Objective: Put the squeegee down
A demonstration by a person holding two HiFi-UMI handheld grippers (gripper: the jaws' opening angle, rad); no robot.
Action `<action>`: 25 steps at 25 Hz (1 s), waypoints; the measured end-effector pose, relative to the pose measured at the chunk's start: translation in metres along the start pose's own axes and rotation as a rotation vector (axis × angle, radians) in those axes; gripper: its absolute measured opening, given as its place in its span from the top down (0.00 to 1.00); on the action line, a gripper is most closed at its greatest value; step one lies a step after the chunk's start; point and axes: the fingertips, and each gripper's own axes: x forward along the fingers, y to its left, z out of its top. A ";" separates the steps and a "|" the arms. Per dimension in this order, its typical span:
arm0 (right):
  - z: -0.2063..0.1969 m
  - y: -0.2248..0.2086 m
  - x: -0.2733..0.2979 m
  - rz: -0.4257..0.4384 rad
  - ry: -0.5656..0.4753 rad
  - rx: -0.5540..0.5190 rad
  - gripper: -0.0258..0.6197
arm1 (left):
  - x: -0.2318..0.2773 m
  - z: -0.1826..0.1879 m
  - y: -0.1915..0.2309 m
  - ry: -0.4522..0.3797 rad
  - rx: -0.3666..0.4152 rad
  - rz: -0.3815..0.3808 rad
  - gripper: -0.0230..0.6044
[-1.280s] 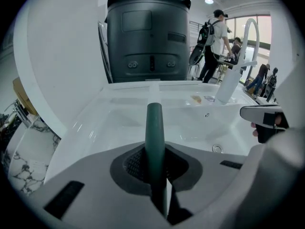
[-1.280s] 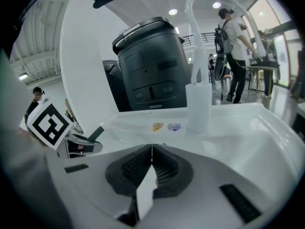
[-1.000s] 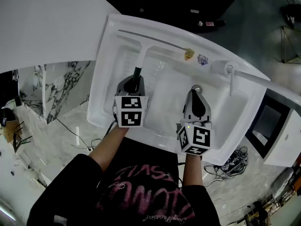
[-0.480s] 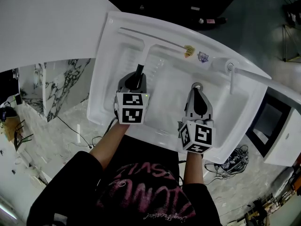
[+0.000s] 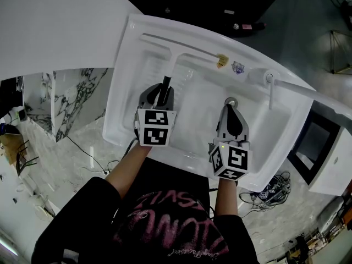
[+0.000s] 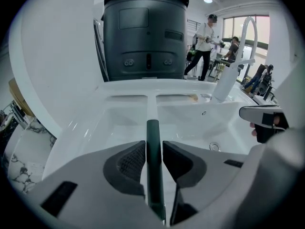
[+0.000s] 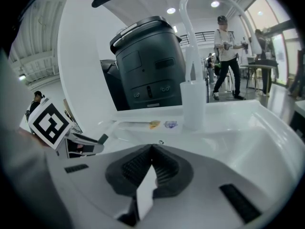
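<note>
The squeegee (image 5: pixel 171 65) has a dark handle (image 6: pixel 152 128), a white shaft and a long blade that lies along the back ledge of the white sink (image 5: pixel 117 111). My left gripper (image 5: pixel 160 92) is over the sink's left part, shut on the dark handle, which runs upright between the pads (image 6: pixel 128 159). The shaft points away toward the sink's back. My right gripper (image 5: pixel 230 106) hovers over the basin near the drain (image 5: pixel 230 99), shut with nothing in it (image 7: pixel 152 149).
A white gooseneck faucet (image 5: pixel 271 90) rises at the sink's back right. Two small stickers (image 5: pixel 221 62) mark the back ledge. A dark bin-like machine (image 6: pixel 145 32) stands behind the sink. People stand far off in the room. Marble floor and cables lie below.
The left gripper and squeegee have shifted slightly toward the back of the sink. The right gripper has barely moved.
</note>
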 end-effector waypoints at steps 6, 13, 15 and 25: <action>0.003 0.007 -0.006 0.005 -0.021 -0.004 0.93 | -0.012 0.004 0.002 -0.039 -0.017 0.000 0.79; 0.006 0.017 -0.017 0.010 -0.041 -0.019 0.93 | -0.030 0.008 0.006 -0.082 -0.025 -0.003 0.79; 0.008 0.020 -0.023 0.010 -0.051 -0.023 0.93 | -0.038 0.009 0.006 -0.098 -0.022 -0.004 0.79; 0.023 0.037 -0.050 0.014 -0.108 -0.052 0.93 | -0.076 0.013 0.013 -0.192 -0.039 0.016 0.95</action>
